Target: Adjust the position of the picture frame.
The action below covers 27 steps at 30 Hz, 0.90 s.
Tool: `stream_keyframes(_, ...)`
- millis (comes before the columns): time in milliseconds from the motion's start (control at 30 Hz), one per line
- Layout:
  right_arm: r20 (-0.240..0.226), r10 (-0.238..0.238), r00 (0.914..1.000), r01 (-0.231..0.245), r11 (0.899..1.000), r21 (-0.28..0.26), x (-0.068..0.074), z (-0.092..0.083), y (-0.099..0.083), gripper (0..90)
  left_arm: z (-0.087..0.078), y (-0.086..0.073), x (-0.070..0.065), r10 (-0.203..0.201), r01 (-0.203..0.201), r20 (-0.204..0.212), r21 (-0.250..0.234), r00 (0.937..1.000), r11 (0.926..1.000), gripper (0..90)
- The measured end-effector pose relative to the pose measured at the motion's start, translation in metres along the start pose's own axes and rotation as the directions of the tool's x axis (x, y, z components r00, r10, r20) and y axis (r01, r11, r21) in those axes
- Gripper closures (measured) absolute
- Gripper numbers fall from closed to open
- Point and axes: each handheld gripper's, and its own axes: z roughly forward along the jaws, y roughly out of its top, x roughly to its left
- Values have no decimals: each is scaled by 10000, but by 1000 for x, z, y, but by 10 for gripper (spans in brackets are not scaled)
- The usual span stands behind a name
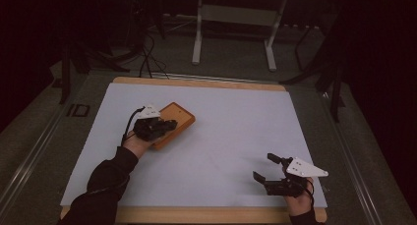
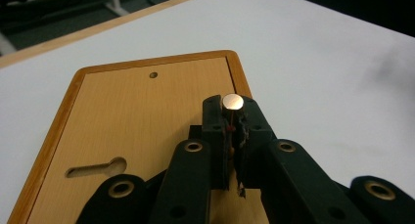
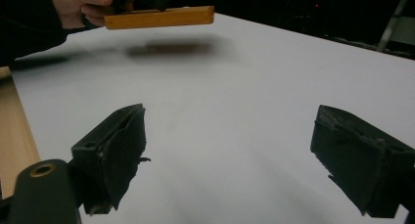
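A flat wooden board [image 1: 176,121] with a raised darker rim is at the left middle of the white sheet. In the left gripper view its face [image 2: 132,111] shows a keyhole slot [image 2: 95,168] and a small hole [image 2: 153,75]. My left gripper [image 1: 156,127] is over the board, shut [image 2: 232,117] on a short metal peg [image 2: 232,102] with a round shiny top. In the right gripper view the board [image 3: 159,17] hangs level above the sheet, its shadow beneath it. My right gripper [image 1: 268,168] rests near the front right, open [image 3: 230,155], nothing between its jaws.
A white sheet [image 1: 236,131] covers the wooden table [image 1: 206,215], leaving a bare strip at the front. Beyond the far edge stand a white desk frame [image 1: 233,33] and dark cables [image 1: 146,53] on the floor. Metal rails [image 1: 29,156] run along both sides.
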Motion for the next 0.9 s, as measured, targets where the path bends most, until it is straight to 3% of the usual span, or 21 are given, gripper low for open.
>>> stream_keyframes(500, 10, 4, 10000, -4, 9999, -111, -1, -3, 1, 128, 39, 31, -55, 690, -681, 860, -140, 9939, 9976, 847)
stream_keyframes(700, 156, -87, 9998, 92, 9995, -314, -1, -6, 3, 129, 57, 30, -78, 953, -962, 1146, 19, 9888, 9954, 847)
stream_keyframes(900, 368, -341, 9987, 353, 9988, -334, 0, -8, 3, 127, 72, 22, -88, 1022, -1067, 1269, 293, 9866, 9939, 847)
